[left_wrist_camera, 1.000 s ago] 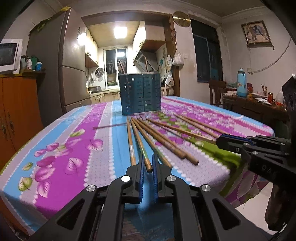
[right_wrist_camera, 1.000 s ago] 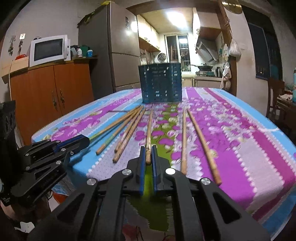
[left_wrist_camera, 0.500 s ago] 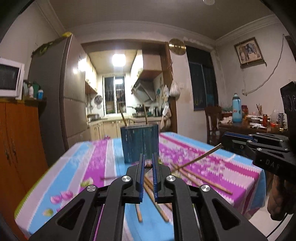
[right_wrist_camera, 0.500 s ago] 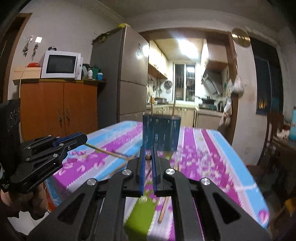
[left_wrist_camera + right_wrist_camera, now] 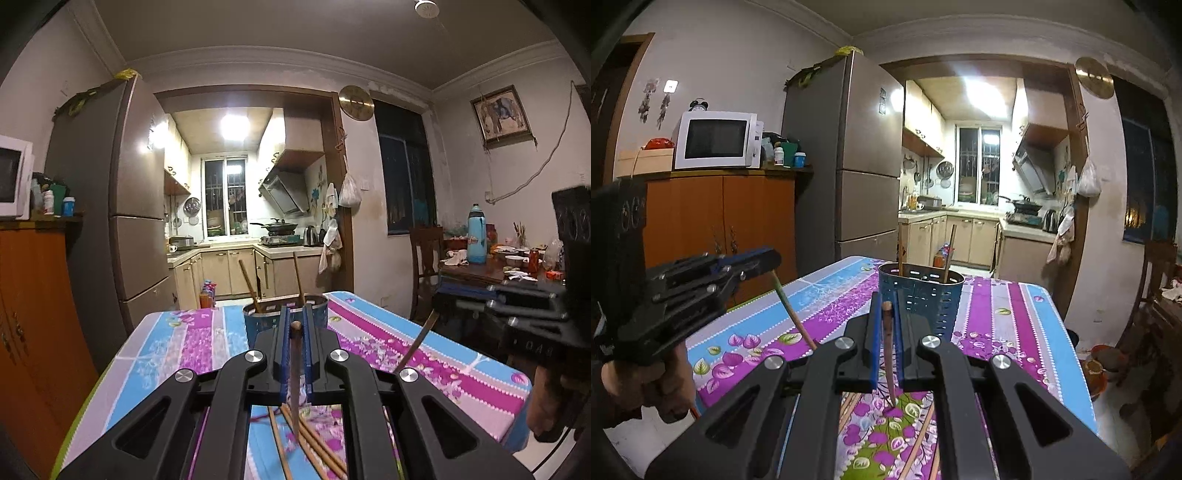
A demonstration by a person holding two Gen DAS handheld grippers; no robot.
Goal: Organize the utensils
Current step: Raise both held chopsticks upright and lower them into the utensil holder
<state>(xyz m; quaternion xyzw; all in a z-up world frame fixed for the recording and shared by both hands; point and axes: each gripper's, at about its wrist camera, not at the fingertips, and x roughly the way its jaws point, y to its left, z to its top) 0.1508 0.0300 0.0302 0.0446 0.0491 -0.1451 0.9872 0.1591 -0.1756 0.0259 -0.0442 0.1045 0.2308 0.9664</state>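
Your left gripper [image 5: 295,332] clamps a slim wooden chopstick [image 5: 294,376]; your right gripper [image 5: 886,314] pinches another stick [image 5: 888,350], above the perforated blue holder [image 5: 923,291] on the floral cloth [image 5: 997,306].

Table [image 5: 177,347] with floral cloth: blue holder [image 5: 923,291] standing at far end, loose chopsticks [image 5: 314,443] lying near edge.

- The left gripper [image 5: 295,325] is clamping a brown chopstick [image 5: 294,376] between its blue pads, the stick hanging down below the jaws.
- Just beyond the jaws, a blue utensil holder [image 5: 258,325] is standing on the floral tablecloth [image 5: 184,350], two sticks leaning inside.
- Loose chopsticks [image 5: 314,446] are lying beneath the jaws.
- Right of the jaws, the right gripper [image 5: 443,295] is gripping another chopstick [image 5: 415,343].
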